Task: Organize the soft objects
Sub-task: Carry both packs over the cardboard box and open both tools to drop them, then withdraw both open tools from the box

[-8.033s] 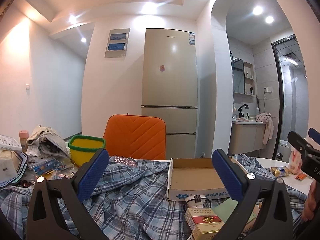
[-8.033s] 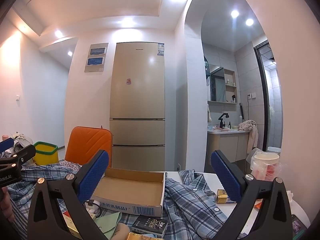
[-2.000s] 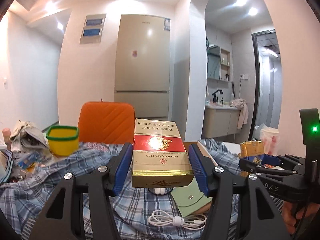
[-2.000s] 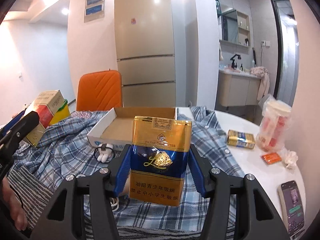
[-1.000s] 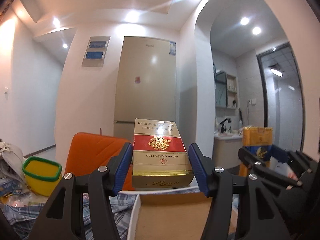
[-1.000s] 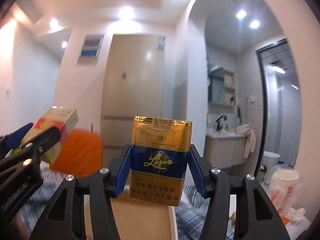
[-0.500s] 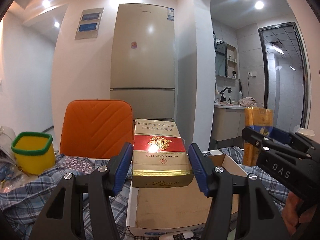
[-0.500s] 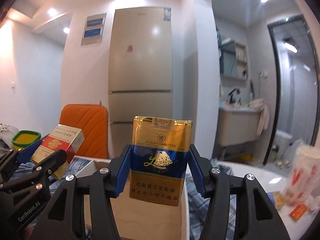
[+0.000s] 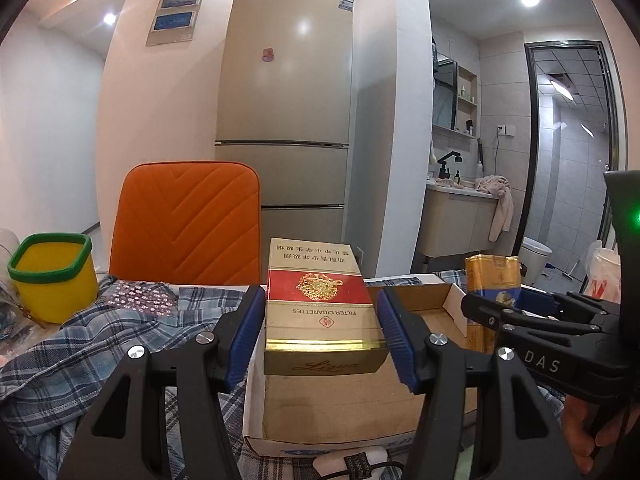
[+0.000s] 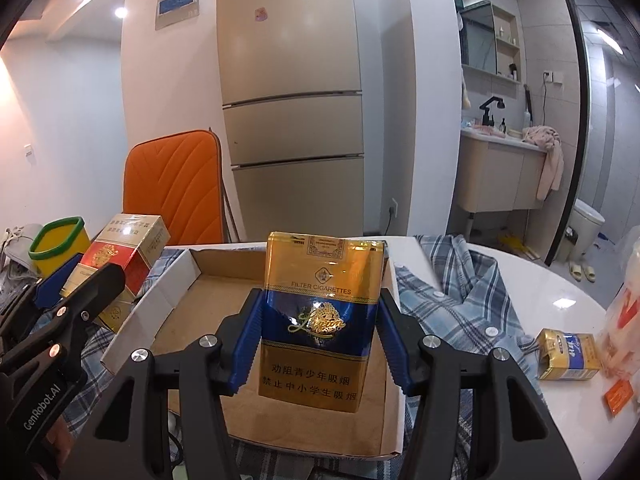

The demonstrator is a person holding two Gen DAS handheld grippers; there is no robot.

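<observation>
My left gripper [image 9: 321,334] is shut on a red and gold cigarette pack [image 9: 320,304], held flat over the left part of an open cardboard box [image 9: 436,304]. A gold and blue soft cigarette pack [image 10: 322,320] stands upright between the blue pads of my right gripper [image 10: 321,338], which is shut on it above the same box [image 10: 188,280]. In the left wrist view the right gripper [image 9: 528,312] shows at the right with its gold pack [image 9: 493,276]. The left gripper [image 10: 76,288] and its red pack [image 10: 128,256] appear at the left of the right wrist view.
A blue plaid shirt [image 9: 100,344] lies spread under the box on a white round table [image 10: 552,292]. An orange chair [image 9: 188,220] and a yellow tub with a green rim [image 9: 52,272] stand behind. A small gold pack [image 10: 568,354] and an orange packet [image 10: 620,396] lie at the right.
Both grippers have tilted downward and sunk toward the cardboard box, still holding their packs. The box and table now fill the lower part of both views.
</observation>
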